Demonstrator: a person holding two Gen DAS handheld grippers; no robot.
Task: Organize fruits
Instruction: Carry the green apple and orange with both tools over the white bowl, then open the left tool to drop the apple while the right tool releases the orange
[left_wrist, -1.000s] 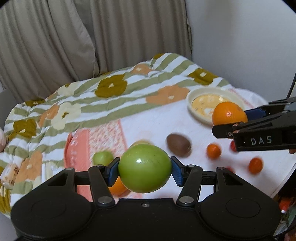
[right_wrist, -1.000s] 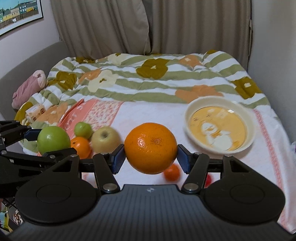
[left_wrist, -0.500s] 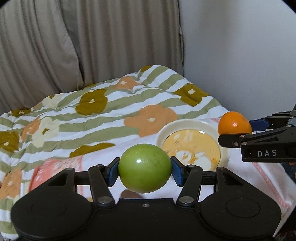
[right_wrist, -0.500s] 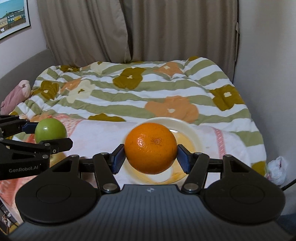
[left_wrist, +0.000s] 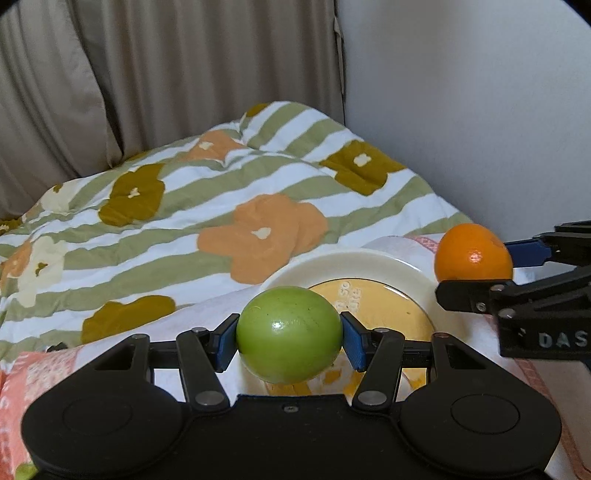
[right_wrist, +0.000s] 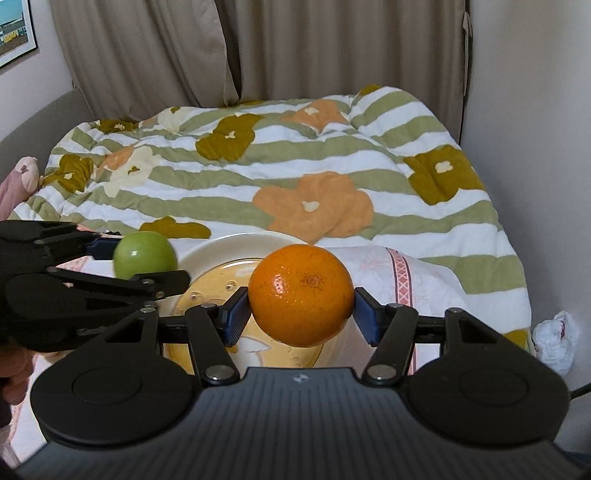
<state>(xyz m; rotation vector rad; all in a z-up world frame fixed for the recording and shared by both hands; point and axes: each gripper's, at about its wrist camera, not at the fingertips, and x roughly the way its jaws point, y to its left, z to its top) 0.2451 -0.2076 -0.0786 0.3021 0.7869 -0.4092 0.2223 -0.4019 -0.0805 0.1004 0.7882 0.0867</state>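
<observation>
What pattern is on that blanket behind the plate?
The blanket has green and white stripes with orange, olive and cream flowers, clearest in the right wrist view.

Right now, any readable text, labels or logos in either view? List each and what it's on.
"DAS": raised letters on the side of the right gripper, cut off at the frame edge.
"so" with a blurred word under it: print inside the bowl, partly hidden by the green apple.
Small emblem on the right gripper's grey body: not legible.
</observation>
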